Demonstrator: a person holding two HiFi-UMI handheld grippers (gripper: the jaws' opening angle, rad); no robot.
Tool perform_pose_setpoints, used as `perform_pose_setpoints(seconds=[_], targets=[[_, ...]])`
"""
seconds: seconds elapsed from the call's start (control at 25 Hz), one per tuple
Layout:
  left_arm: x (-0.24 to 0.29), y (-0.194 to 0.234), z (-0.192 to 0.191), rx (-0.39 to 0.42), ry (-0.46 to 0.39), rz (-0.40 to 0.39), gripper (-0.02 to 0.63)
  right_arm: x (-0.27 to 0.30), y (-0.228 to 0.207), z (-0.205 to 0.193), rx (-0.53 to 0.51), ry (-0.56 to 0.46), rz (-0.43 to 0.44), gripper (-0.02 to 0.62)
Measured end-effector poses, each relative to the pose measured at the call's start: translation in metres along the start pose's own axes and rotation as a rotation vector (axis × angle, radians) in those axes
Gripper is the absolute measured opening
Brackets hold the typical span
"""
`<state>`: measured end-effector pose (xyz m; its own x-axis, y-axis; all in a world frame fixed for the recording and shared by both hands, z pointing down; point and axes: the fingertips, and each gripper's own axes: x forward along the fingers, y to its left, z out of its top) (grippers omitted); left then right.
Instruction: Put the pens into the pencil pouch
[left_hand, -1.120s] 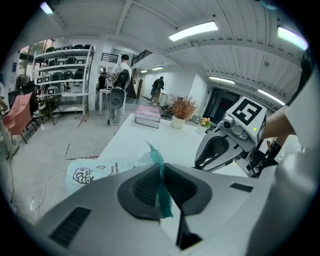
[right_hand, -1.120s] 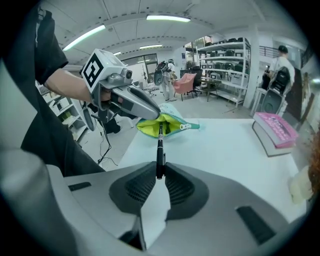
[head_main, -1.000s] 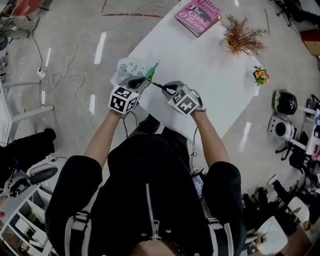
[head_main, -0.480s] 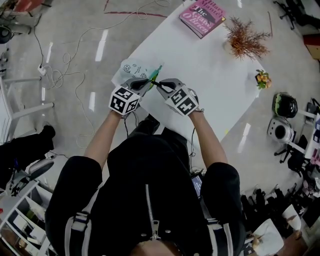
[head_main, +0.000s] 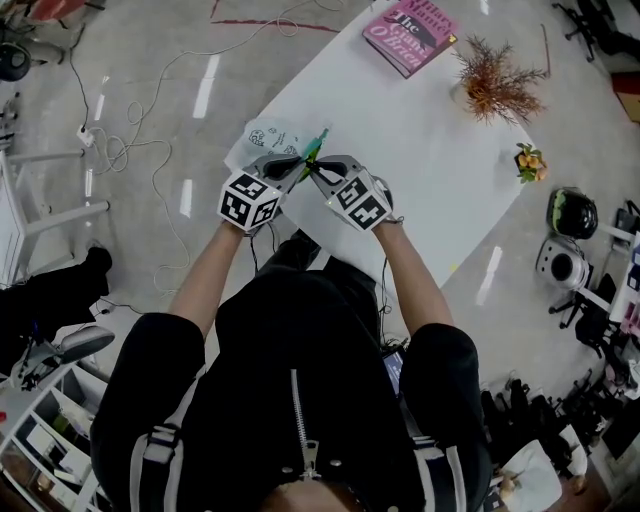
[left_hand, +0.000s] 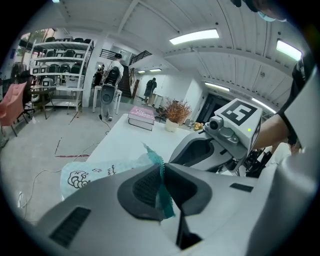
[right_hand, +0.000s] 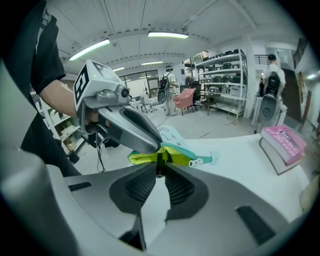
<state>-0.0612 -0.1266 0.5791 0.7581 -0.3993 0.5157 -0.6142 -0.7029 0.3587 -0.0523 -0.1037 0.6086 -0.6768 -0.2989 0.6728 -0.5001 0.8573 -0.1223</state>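
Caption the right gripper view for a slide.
Right gripper aims a pen at the open pencil pouch held by left gripper.

Pink book (head_main: 411, 35) cover reading "The", further words blurred, pencil pouch (head_main: 262, 140) print too small

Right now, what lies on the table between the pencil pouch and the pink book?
Nothing: the head view shows only bare white table between the pencil pouch and the pink book.

Pencil pouch (head_main: 266, 138) soft cloth (matt, printed); table (head_main: 410, 150) smooth white; floor (head_main: 140, 70) glossy, reflecting lights.
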Motion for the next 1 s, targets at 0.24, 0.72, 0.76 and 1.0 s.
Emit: perform_pose_setpoints(seconds=[0.24,0.72,0.76,1.0], targets=[[0.000,-0.001,0.004,-0.028,-0.009,-0.024,0.044,0.007,0.000,0.002,-0.032,0.009,0.002,0.066],[0.000,-0.004,0.010,-0.071,-0.034,-0.079,0.043,0.018,0.001,0.010,-0.049,-0.024,-0.013,0.066],[0.000,-0.004,0.011,-0.076,-0.035,-0.083,0.043,0.017,0.001,0.011,-0.049,-0.026,-0.014,0.066],[0.001,-0.003,0.014,-0.089,-0.044,-0.092,0.043,0.019,-0.002,0.009,-0.046,-0.022,-0.021,0.067]])
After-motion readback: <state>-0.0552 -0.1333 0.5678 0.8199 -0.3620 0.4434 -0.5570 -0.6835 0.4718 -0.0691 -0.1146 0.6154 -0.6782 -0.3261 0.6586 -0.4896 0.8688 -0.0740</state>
